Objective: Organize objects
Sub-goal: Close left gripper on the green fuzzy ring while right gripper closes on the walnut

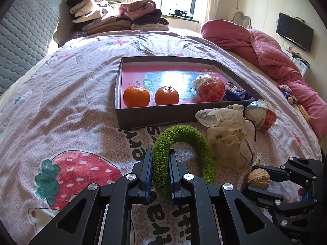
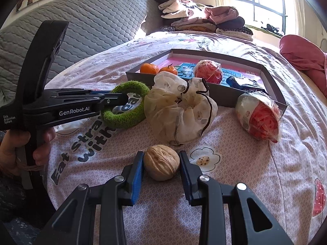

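Observation:
My left gripper [image 1: 160,159] is shut on a fuzzy green ring [image 1: 184,138], which also shows in the right wrist view [image 2: 126,104], pinched by the left gripper [image 2: 122,98]. My right gripper [image 2: 161,163] straddles a walnut [image 2: 161,164] on the bedspread, both pads at its sides. The walnut [image 1: 258,178] and the right gripper [image 1: 263,175] show in the left wrist view. A shallow grey box [image 1: 143,116] holds two oranges [image 1: 136,96], a net-wrapped red fruit [image 1: 210,90] and a blue packet [image 1: 237,94].
A cream scrunchie [image 2: 181,110] lies in front of the box [image 2: 224,98]. A second wrapped red fruit [image 2: 259,116] lies to its right. Folded clothes [image 1: 114,14] are stacked at the far end of the bed. A pink quilt [image 1: 276,55] is bunched at the right.

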The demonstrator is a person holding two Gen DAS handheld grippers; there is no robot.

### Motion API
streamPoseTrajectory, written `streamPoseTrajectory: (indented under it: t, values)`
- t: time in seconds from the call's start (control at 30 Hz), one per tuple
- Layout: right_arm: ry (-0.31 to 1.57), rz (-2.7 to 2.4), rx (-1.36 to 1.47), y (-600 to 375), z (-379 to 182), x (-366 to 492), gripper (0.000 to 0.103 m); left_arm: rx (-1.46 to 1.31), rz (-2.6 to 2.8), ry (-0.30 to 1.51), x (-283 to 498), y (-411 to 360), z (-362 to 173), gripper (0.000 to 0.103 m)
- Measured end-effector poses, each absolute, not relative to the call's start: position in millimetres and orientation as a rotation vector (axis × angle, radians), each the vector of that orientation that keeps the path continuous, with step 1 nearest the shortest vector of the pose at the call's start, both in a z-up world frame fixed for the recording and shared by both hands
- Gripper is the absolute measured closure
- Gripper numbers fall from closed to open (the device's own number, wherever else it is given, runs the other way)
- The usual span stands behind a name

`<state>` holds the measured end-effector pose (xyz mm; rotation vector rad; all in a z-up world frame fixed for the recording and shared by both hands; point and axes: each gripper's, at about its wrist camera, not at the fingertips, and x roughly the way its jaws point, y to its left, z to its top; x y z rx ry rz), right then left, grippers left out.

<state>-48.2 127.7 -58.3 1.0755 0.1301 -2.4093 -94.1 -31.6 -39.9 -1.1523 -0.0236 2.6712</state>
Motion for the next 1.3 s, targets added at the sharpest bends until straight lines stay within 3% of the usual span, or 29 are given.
streamPoseTrajectory:
  t: [1.3]
  values:
    - [-0.009, -2.565, 0.896, 173, -2, -67, 0.069, -0.876, 2.778, 0.11, -79, -12, 7, 0.09]
